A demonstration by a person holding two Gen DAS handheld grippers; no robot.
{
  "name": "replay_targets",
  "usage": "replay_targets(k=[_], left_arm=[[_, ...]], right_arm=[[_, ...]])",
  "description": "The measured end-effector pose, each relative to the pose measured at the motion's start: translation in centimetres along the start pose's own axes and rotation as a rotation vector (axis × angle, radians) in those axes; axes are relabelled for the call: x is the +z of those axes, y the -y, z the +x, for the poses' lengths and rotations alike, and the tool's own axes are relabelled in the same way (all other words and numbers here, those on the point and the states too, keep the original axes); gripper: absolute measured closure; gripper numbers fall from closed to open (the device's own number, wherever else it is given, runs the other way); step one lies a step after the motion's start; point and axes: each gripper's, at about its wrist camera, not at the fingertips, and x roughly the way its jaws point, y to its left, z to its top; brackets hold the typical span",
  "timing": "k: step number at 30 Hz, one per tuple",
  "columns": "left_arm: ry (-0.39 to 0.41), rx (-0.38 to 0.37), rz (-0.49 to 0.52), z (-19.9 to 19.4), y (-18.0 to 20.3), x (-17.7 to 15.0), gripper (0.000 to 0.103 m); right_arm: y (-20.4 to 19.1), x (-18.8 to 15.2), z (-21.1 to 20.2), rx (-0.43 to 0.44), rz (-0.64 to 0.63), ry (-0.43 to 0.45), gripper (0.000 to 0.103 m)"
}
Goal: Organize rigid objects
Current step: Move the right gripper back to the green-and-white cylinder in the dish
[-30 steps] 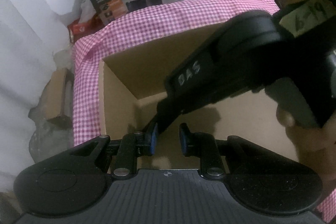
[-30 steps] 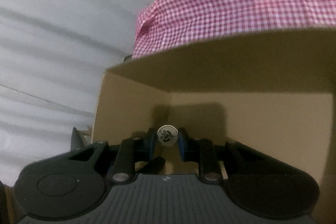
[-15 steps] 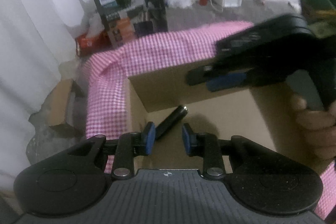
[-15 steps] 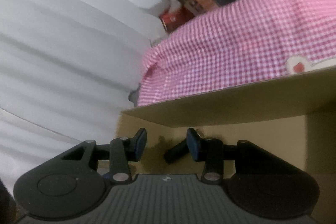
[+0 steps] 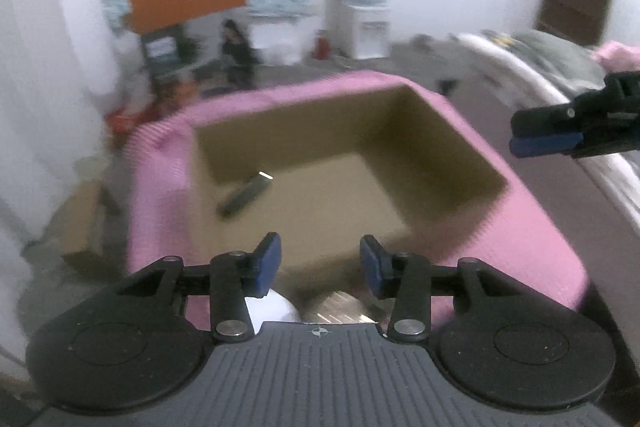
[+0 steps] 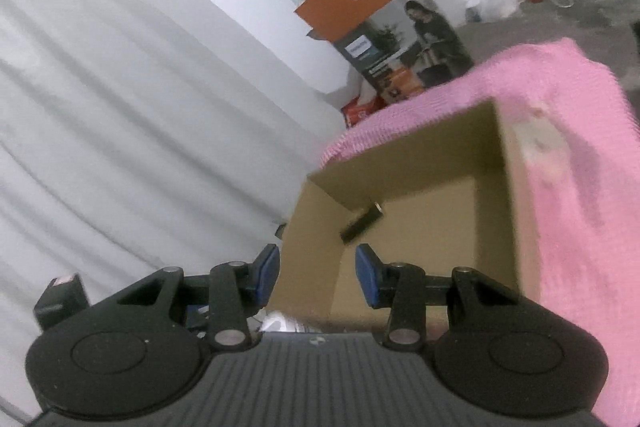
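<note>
Your left tool point(image 5: 320, 263), opening and empty, hovers before the cardboard box point(image 5: 452, 131); a dark cylinder point(image 5: 244, 195) lies inside.

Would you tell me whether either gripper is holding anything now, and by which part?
Nothing is held. The left gripper is opening, the right gripper is open; the dark cylinder lies in the box.

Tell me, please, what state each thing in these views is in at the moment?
Cardboard box: open-topped, pink cloth draped around its sides.
Dark cylinder: lying on its side in the box, held by neither gripper.
Left gripper: opening, empty.
Right gripper: open, empty.
</note>
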Motion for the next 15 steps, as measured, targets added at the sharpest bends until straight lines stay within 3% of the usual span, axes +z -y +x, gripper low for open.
replay_targets(k=[5,9,15], left_arm=[[-0.013,-0.083,0.052,1.2,3.1,-3.4,0.058],[-0.021,-0.117,0.087,2.8,4.5,-5.4,0.059],[-0.109,-0.184,0.230,5.5,7.2,-7.6,0.059]], right_arm=[[1.9,-6.1,-3.6,-0.040,0.086,-0.011,0.059],[4.6,-10.2,-3.5,-0.047,0.216,-0.031,0.059],[8.8,-14.9,-1.8,-0.065,0.412,-0.044,0.064]])
